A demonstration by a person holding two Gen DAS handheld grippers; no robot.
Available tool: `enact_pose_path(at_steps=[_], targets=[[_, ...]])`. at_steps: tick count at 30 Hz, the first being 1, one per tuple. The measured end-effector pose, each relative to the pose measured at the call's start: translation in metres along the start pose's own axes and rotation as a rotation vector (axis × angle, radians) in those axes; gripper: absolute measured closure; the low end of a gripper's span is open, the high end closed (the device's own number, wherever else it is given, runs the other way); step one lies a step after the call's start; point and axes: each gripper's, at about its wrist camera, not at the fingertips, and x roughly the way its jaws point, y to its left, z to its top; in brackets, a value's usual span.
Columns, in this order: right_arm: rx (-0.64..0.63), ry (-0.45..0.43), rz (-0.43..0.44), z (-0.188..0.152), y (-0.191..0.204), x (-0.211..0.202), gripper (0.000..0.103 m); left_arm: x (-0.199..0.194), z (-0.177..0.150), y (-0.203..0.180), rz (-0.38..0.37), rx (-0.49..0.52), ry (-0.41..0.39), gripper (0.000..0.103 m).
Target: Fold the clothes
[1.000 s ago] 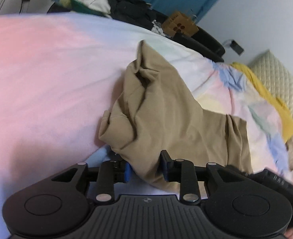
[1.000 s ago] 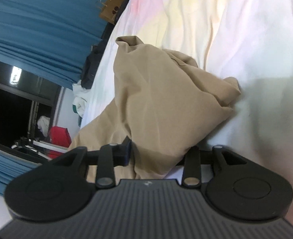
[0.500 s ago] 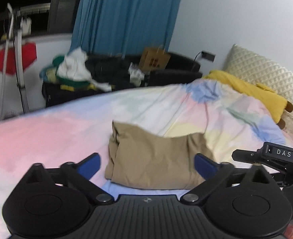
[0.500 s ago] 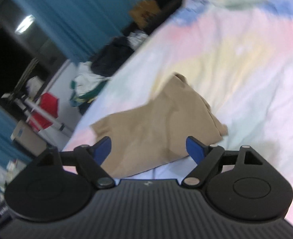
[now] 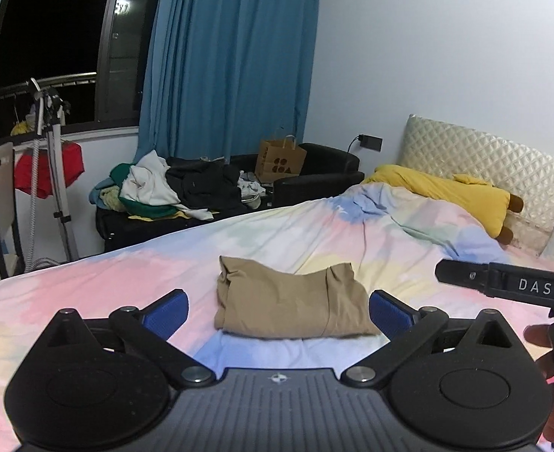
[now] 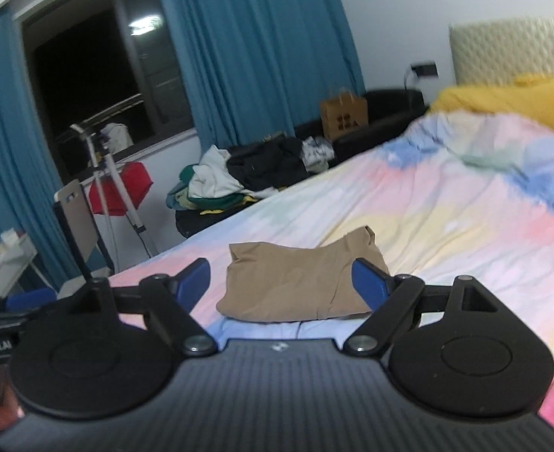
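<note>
A folded tan garment (image 5: 290, 303) lies on the pastel bedspread (image 5: 126, 278), near its front edge. It also shows in the right wrist view (image 6: 295, 286). My left gripper (image 5: 278, 310) is open and empty, raised off the bed and drawn back from the garment. My right gripper (image 6: 280, 282) is open and empty too, held back from the garment. The right gripper's body (image 5: 510, 282) shows at the right edge of the left wrist view.
A yellow plush pillow (image 5: 450, 188) lies by the quilted headboard (image 5: 502, 162). A black sofa (image 5: 325, 173) behind the bed carries a heap of clothes (image 5: 164, 188) and a brown paper bag (image 5: 280, 160). A stand with a red cloth (image 5: 47, 173) is at the left by the window.
Both grippers let go of the tan garment, opened wide and lifted back from the bed. The garment now lies folded on the bedspread.
</note>
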Motion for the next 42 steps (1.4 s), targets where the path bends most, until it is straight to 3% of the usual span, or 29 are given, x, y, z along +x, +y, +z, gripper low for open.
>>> enact_pose_path(at_steps=[5, 12, 18, 26, 42], targets=[[-0.029, -0.07, -0.002, -0.027, 0.011, -0.022, 0.019, -0.034, -0.023, 0.001, 0.045, -0.008, -0.057, 0.0], [-0.119, -0.072, -0.038, -0.061, 0.03, -0.013, 0.019, -0.046, -0.053, 0.005, 0.105, 0.018, -0.087, 0.0], [-0.166, -0.087, -0.058, -0.076, 0.04, -0.003, 0.019, -0.031, -0.072, 0.012, 0.08, 0.002, -0.057, 0.0], [-0.185, -0.079, -0.089, -0.093, 0.039, 0.015, 0.019, -0.007, -0.085, 0.026, 0.114, -0.015, -0.012, 0.0], [-0.195, -0.051, -0.118, -0.101, 0.04, 0.022, 0.019, 0.003, -0.089, 0.033, 0.144, -0.021, -0.011, 0.0]])
